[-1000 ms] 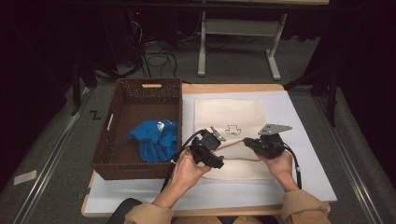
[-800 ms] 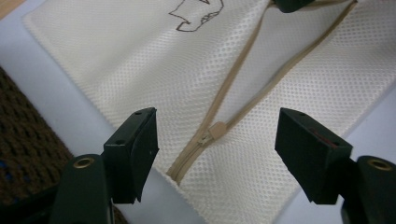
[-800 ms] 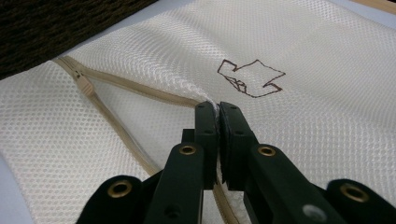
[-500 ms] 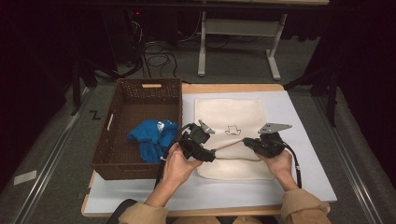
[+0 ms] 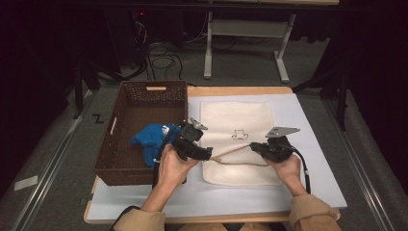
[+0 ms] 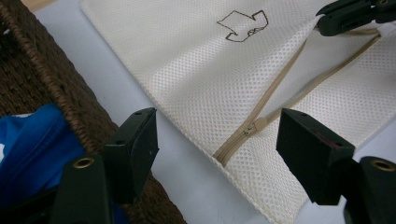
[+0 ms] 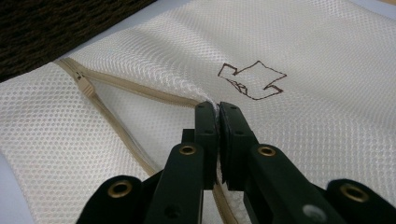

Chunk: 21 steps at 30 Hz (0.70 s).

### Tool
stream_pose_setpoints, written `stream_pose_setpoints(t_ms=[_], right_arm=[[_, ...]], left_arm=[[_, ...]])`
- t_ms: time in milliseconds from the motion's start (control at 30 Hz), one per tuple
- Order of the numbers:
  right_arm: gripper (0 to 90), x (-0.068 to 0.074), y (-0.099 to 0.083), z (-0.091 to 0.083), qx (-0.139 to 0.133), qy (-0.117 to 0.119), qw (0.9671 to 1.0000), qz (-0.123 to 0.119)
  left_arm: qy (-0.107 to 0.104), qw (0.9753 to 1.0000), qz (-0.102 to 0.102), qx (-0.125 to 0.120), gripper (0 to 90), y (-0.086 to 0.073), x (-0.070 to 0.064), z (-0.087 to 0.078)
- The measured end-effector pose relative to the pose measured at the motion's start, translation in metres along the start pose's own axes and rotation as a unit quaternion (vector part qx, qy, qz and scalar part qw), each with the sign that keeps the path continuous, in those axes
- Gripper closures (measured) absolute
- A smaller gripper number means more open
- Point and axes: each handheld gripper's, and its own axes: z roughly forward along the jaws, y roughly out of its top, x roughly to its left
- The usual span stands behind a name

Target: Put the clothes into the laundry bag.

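Note:
A cream mesh bag [image 5: 235, 120] with a tan zipper [image 6: 275, 91] and a small brown line drawing [image 7: 252, 79] lies on the table. The zipper stands open, its slider [image 6: 256, 125] near the bag's left edge. My right gripper [image 5: 254, 147] is shut on the mesh at the upper lip of the opening [image 7: 212, 106] and holds it up. My left gripper [image 5: 208, 155] is open at the bag's left edge, its jaws wide apart either side of the slider end, touching nothing. A blue cloth [image 5: 153, 137] lies in the brown wicker basket [image 5: 126, 103].
The basket stands at the table's left, right next to my left gripper; its rim [image 6: 56, 88] shows in the left gripper view. A pale blue mat [image 5: 308, 144] covers the tabletop. Beyond the table is floor with cables and a desk frame [image 5: 245, 29].
My left gripper has let go of the bag and swung left toward the basket, then come back to the bag's left edge, open. The right gripper stays shut on the mesh.

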Motion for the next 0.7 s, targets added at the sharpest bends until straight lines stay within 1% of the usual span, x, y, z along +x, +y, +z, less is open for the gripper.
stream_pose_setpoints(t_ms=[67, 133, 233, 300, 367, 400, 433, 500, 600, 700], right_arm=[[87.7, -0.001, 0.000, 0.000, 0.004, 0.000, 1.0000, 0.002], [87.7, -0.002, 0.000, 0.000, 0.003, -0.001, 1.0000, 0.001], [87.7, -0.002, 0.000, 0.001, 0.000, -0.001, 1.0000, 0.002], [87.7, -0.001, 0.000, 0.001, 0.006, -0.001, 1.0000, -0.001], [87.7, -0.001, 0.000, 0.002, 0.004, 0.000, 1.0000, -0.003], [87.6, -0.001, 0.000, 0.001, 0.006, 0.001, 1.0000, 0.004], [87.6, -0.002, 0.000, 0.001, 0.005, 0.002, 1.0000, 0.003], [87.7, -0.003, 0.000, 0.001, 0.005, 0.002, 1.0000, 0.005], [87.7, -0.004, 0.000, 0.002, 0.000, 0.000, 1.0000, 0.003], [87.7, -0.003, 0.000, 0.003, 0.004, 0.001, 1.0000, 0.003]], left_arm=[[0.001, 1.0000, -0.003, -0.003, 31.0, 0.001, 0.003, -0.003], [0.003, 1.0000, -0.005, -0.005, 31.1, 0.001, 0.005, -0.005], [0.006, 0.9999, -0.009, 0.006, 31.8, -0.001, 0.010, -0.006], [0.009, 0.9998, -0.014, 0.006, 32.2, -0.002, 0.013, -0.008], [0.008, 0.9997, -0.022, 0.001, 33.0, -0.003, 0.018, -0.011], [0.008, 0.9997, -0.024, -0.002, 33.3, -0.003, 0.020, -0.012], [0.007, 0.9996, -0.029, -0.002, 33.6, -0.003, 0.023, -0.013], [0.012, 0.9993, -0.036, -0.001, 33.2, -0.002, 0.029, -0.015], [0.026, 0.9988, -0.043, -0.002, 31.7, -0.003, 0.036, -0.018], [0.037, 0.9981, -0.050, 0.002, 30.0, -0.006, 0.043, -0.022]])
